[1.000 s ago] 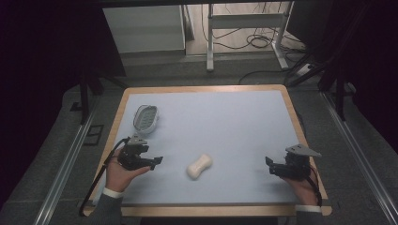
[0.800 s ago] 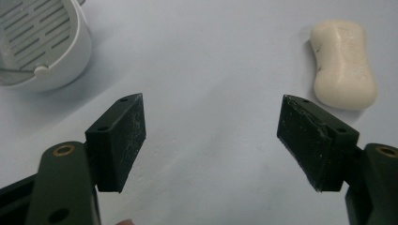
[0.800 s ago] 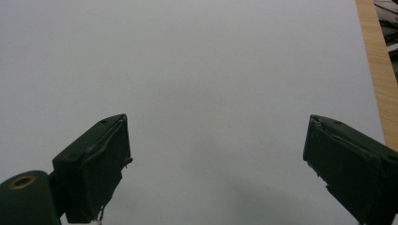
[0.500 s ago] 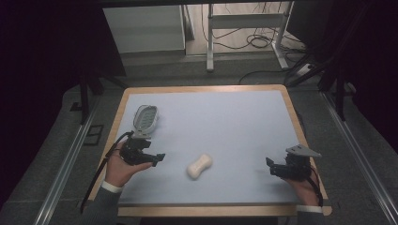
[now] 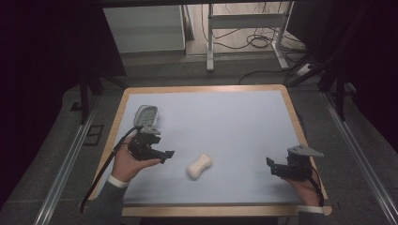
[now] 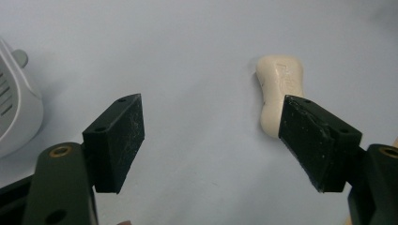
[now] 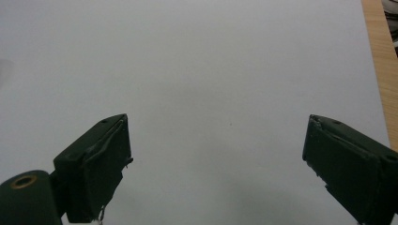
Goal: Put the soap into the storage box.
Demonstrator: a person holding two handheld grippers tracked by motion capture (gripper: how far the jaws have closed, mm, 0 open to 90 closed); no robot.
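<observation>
A cream, waisted bar of soap (image 5: 199, 165) lies on the pale blue mat near the table's front middle. My left gripper (image 5: 166, 154) hovers just to its left, jaws pointing right. Its jaws have just been opening and stand wide, with nothing between them. In the left gripper view the soap (image 6: 279, 93) lies beyond the right jaw, apart from the left gripper (image 6: 213, 101), and a white soap dish (image 6: 16, 117) sits at the left edge. My right gripper (image 5: 271, 166) rests at the front right, open and empty. In its own view the right gripper (image 7: 218, 119) faces bare mat.
The white slotted soap dish (image 5: 146, 115) sits on the mat behind my left hand. The wooden table rim (image 5: 206, 89) frames the mat, and its right edge (image 7: 380, 56) runs close to my right gripper. Metal rails and dark curtains flank the table.
My left hand has lifted and drifted slightly toward the dish, away from the table's front. The soap and the right gripper have stayed where they were.
</observation>
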